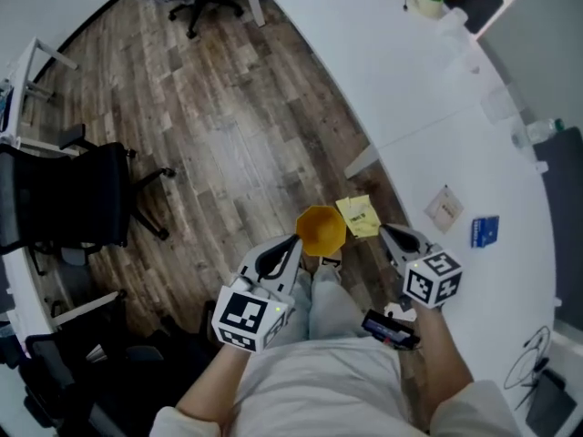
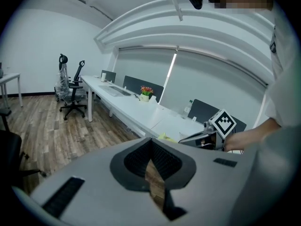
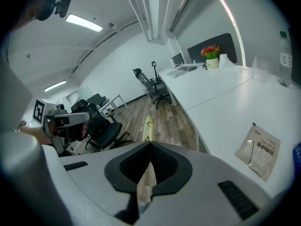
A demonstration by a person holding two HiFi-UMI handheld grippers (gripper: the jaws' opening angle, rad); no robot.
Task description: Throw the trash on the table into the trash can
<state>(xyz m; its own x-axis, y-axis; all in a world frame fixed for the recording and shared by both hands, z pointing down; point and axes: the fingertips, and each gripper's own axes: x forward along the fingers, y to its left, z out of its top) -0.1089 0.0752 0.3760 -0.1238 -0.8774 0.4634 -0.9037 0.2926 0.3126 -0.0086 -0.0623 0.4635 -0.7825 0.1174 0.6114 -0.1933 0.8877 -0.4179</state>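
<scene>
1. We see the right gripper (image 3: 150,144) with its jaws clamped on a thin, flat yellow wrapper (image 1: 358,215).
2. The wrapper hangs just beside the rim of the orange faceted trash can (image 1: 321,230), over the wood-grain plank floor (image 1: 228,135).
3. On our left gripper (image 2: 151,140), the ribbed pads are pressed together with nothing between them.
4. A flat beige paper sachet (image 1: 444,209) lies on the smooth white table (image 1: 428,126).

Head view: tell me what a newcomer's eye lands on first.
The orange trash can stands out against the wood floor, bright at the picture's middle. Next comes the yellow wrapper, pinched in the right gripper's shut jaws beside the can, near the white table's edge. A beige packet and a blue card lie on that table.
</scene>
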